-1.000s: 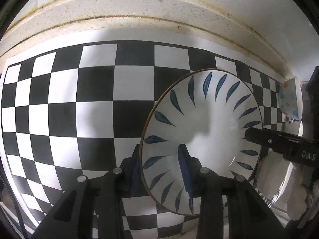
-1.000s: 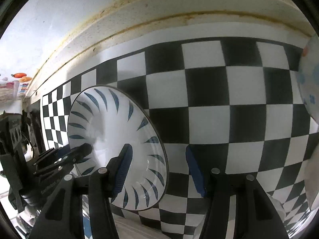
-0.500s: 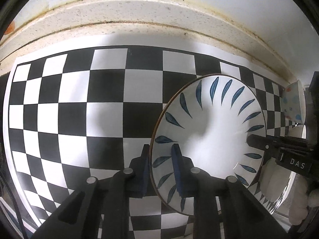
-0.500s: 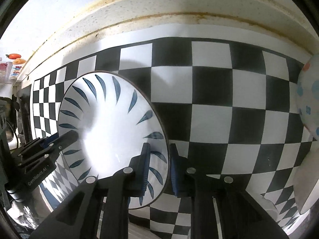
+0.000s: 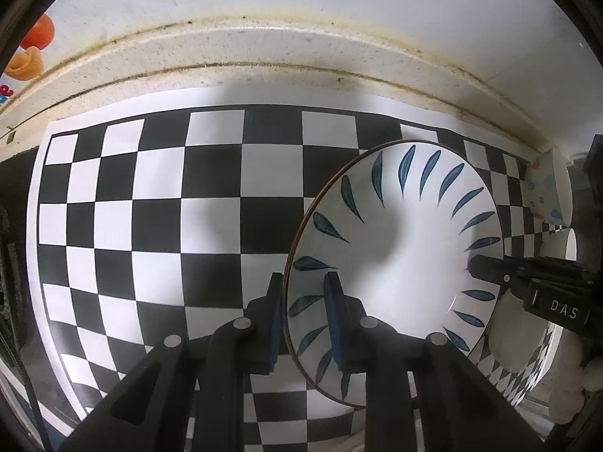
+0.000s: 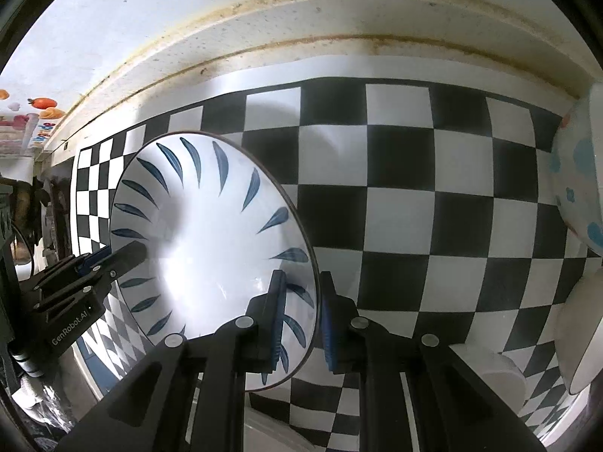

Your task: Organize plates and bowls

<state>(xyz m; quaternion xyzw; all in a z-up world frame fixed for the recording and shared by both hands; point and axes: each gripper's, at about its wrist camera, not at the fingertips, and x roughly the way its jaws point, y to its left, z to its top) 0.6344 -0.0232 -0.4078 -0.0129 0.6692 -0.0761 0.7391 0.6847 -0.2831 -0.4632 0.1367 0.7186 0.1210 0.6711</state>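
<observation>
A white plate with blue leaf marks (image 5: 407, 248) is held off the checkered mat by both grippers. My left gripper (image 5: 303, 316) is shut on the plate's left rim, one pad on each face. My right gripper (image 6: 301, 316) is shut on the plate's (image 6: 211, 248) right rim. Each gripper shows in the other's view, the right one (image 5: 527, 286) at the plate's right edge and the left one (image 6: 86, 278) at its left edge. A white bowl with blue and red spots (image 6: 580, 188) stands on edge at the far right, also in the left wrist view (image 5: 546, 192).
The black-and-white checkered mat (image 5: 158, 218) lies on a speckled counter (image 5: 264, 49) that runs up to a white wall. White dishes (image 6: 580, 331) sit at the lower right. A glass plate (image 5: 527, 346) lies under the right gripper.
Both grippers have shut on the plate's opposite rims, their jaws narrowing from wide open. The plate now sits a little higher and farther from the mat.
</observation>
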